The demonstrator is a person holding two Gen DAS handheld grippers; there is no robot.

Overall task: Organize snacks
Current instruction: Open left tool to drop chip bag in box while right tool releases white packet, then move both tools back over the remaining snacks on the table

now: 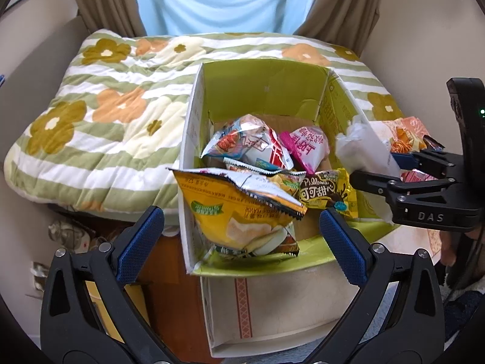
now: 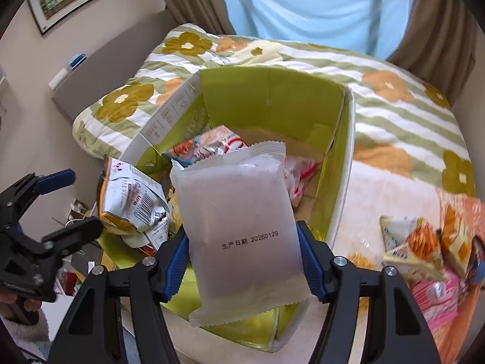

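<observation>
A green-lined cardboard box (image 1: 266, 88) (image 2: 272, 97) stands open on the bed and holds several snack packets. A yellow chip bag (image 1: 239, 212) leans on its near-left wall. My left gripper (image 1: 241, 227) is open and empty just above the box's near edge; it also shows in the right wrist view (image 2: 65, 200). My right gripper (image 2: 242, 257) is shut on a white frosted packet (image 2: 239, 227) and holds it over the box's right side. The packet (image 1: 363, 148) and my right gripper (image 1: 385, 166) show at the right of the left wrist view.
A floral striped quilt (image 1: 106, 112) covers the bed behind the box. More snack packets (image 2: 424, 248) lie on the bed to the right of the box. A second cardboard box (image 1: 272, 303) sits below the green one. Curtains (image 1: 224, 0) hang behind.
</observation>
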